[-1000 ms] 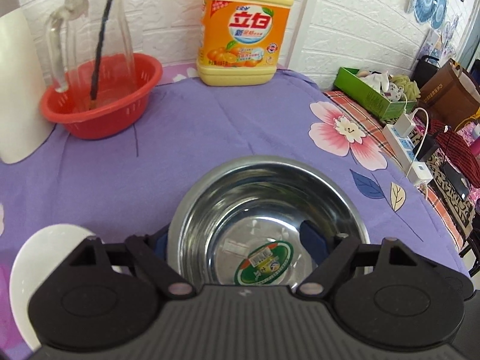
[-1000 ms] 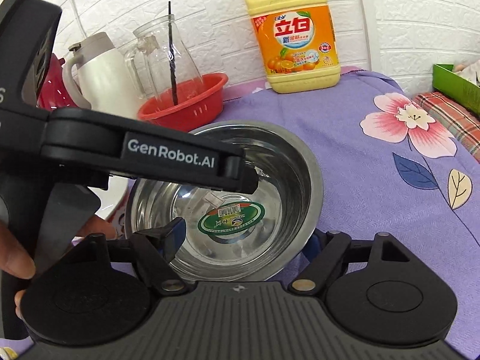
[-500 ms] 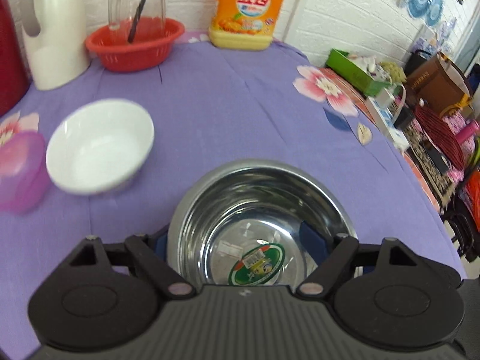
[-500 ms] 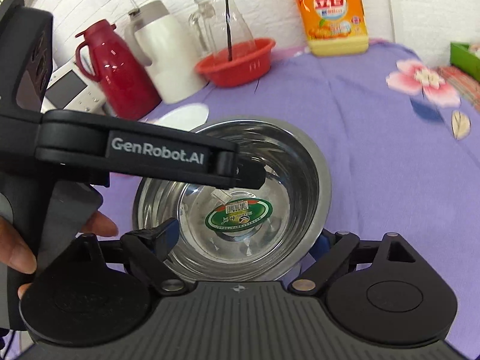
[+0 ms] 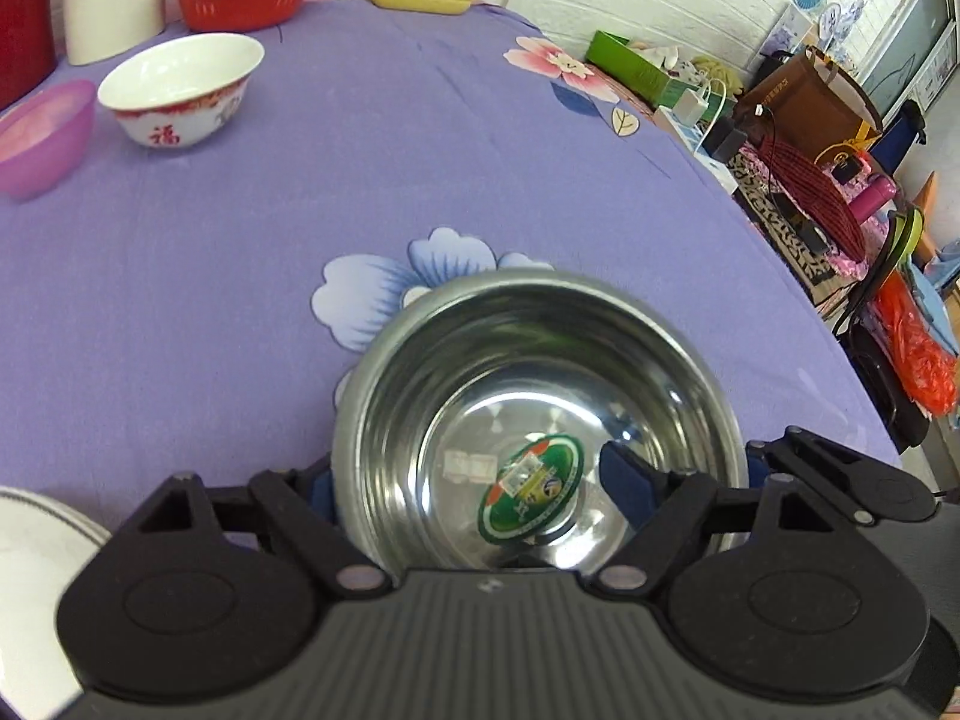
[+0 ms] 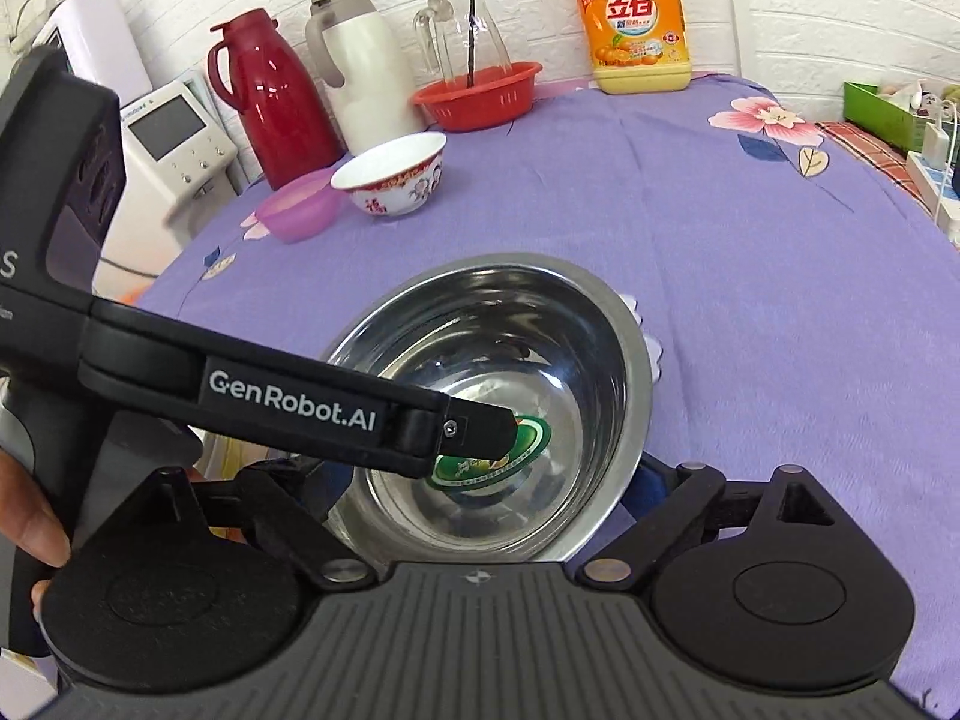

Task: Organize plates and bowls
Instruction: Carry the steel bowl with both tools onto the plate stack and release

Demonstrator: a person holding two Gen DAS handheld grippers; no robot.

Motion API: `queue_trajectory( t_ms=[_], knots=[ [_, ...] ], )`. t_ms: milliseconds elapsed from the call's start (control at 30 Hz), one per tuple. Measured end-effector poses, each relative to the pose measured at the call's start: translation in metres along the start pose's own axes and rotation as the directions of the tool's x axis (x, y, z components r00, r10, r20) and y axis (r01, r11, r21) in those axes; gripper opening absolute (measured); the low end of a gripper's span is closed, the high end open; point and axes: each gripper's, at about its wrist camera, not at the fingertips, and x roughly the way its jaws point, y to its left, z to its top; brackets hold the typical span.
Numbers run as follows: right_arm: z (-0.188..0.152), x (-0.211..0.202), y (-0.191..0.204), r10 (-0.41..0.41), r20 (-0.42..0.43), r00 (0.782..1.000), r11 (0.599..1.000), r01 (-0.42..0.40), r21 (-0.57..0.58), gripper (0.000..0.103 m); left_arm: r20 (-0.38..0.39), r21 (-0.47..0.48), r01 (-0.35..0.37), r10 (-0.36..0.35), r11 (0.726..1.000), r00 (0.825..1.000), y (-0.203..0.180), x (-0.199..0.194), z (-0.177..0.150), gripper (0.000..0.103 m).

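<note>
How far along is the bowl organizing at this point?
Done: nothing looks stacked yet; the white bowl and pink bowl sit side by side, unnested. In hand: the steel bowl, held by the left gripper with one finger inside it; the right gripper flanks it, grip unclear. Left: placing it and grouping the bowls.

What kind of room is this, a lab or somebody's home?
Most likely a home dining or kitchen corner. A flowered purple tablecloth covers the table, with a red thermos and a jug of dish soap by the brick-pattern wall, and bags and chargers piled alongside.
</note>
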Motion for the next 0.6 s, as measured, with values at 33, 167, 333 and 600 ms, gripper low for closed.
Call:
queue_trajectory(
  t_ms=[33, 167, 333, 600],
  knots=[
    [-0.001, 0.001, -0.001, 0.005, -0.008, 1.000, 1.000, -0.005, 0.001, 0.103, 0.004, 0.000, 0.002, -0.002, 1.000, 1.000, -0.001, -0.002, -0.002, 0.082],
    [-0.011, -0.006, 0.000, 0.000, -0.001, 1.000, 1.000, 0.000, -0.023, 0.103, 0.033, 0.027, -0.015, 0.015, 1.000, 0.999, -0.004, -0.007, -0.007, 0.082],
    [-0.009, -0.028, -0.011, -0.041, 0.078, 0.996, 0.999, 0.042, -0.001, 0.103, 0.134, 0.064, -0.108, 0.099, 0.992, 0.986, -0.013, -0.024, -0.009, 0.094],
    [-0.001, -0.045, -0.024, -0.074, 0.141, 0.987, 0.997, 0.073, 0.013, 0.103, 0.241, 0.103, -0.143, 0.115, 0.984, 0.964, -0.025, -0.052, -0.003, 0.100]
  ],
)
